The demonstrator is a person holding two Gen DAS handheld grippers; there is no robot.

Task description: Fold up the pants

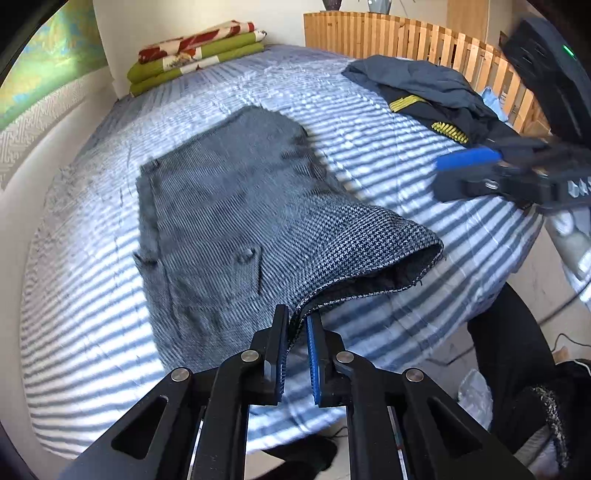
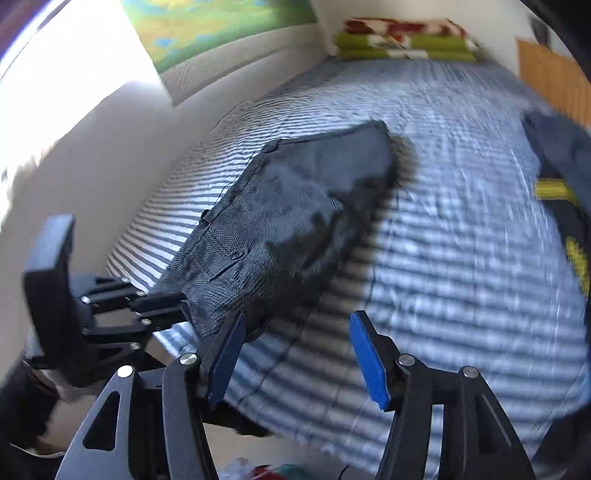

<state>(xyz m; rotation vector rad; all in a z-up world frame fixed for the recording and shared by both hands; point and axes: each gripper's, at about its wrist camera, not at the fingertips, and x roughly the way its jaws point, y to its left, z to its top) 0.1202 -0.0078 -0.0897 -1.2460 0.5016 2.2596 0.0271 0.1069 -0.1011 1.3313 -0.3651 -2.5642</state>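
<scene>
Left gripper (image 1: 297,336) clamped on the hem of the grey houndstooth pants (image 1: 236,206), leg end lifted off the striped bed (image 1: 388,122). Right gripper (image 2: 297,354) jaws apart, nothing between them, above the bedspread right of the pants. Dark clothes pile (image 1: 424,88) near the wooden headboard (image 1: 388,33).

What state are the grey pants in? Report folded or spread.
Partly folded: grey pants lie doubled on the bed, one hem lifted by the left gripper.
</scene>
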